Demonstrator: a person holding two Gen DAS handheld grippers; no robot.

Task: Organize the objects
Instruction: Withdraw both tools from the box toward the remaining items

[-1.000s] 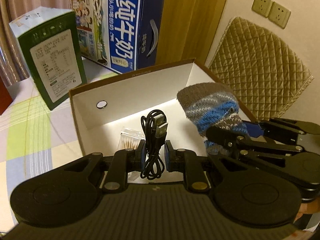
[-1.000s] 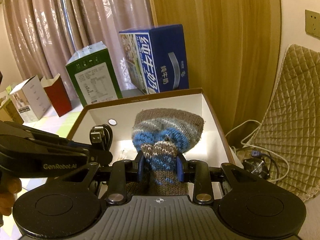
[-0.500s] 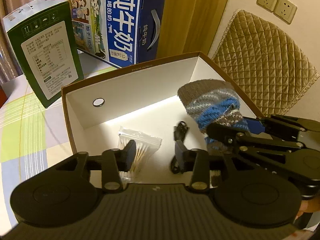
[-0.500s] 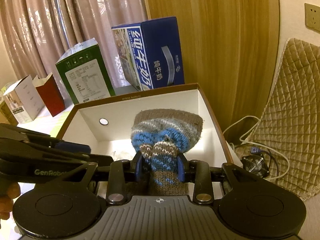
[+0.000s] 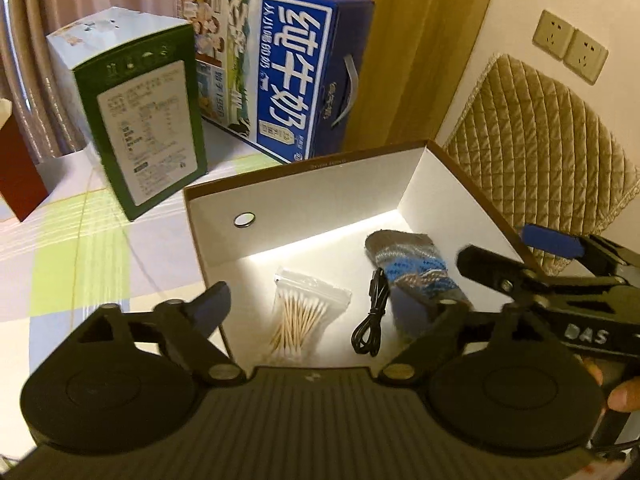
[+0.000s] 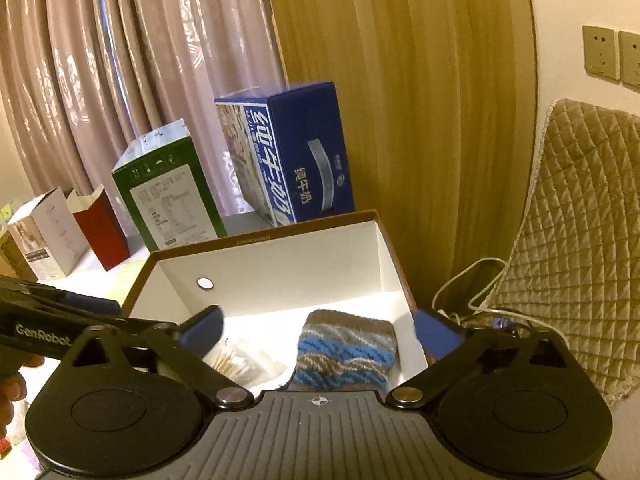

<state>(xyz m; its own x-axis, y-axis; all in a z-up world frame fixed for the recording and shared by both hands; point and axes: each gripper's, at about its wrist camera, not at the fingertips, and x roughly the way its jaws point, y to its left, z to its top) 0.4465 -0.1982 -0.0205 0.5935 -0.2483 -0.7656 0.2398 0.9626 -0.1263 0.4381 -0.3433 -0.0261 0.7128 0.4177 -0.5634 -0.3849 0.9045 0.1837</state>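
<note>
Pinkish curtains [image 6: 100, 92] hang beside a wooden panel [image 6: 400, 100]; wall sockets [image 5: 570, 51] sit above a quilted cushion [image 5: 532, 152].

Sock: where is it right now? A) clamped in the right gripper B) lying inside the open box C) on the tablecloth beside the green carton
B: the sock lies on the floor of the box, beside the cable, no pads touching it.

Both jaws are opening: the left gripper [image 5: 326, 304] has dropped the black cable [image 5: 371, 320], the right gripper [image 6: 318, 330] the knit sock [image 6: 344, 354], into the box [image 5: 304, 196]
</note>
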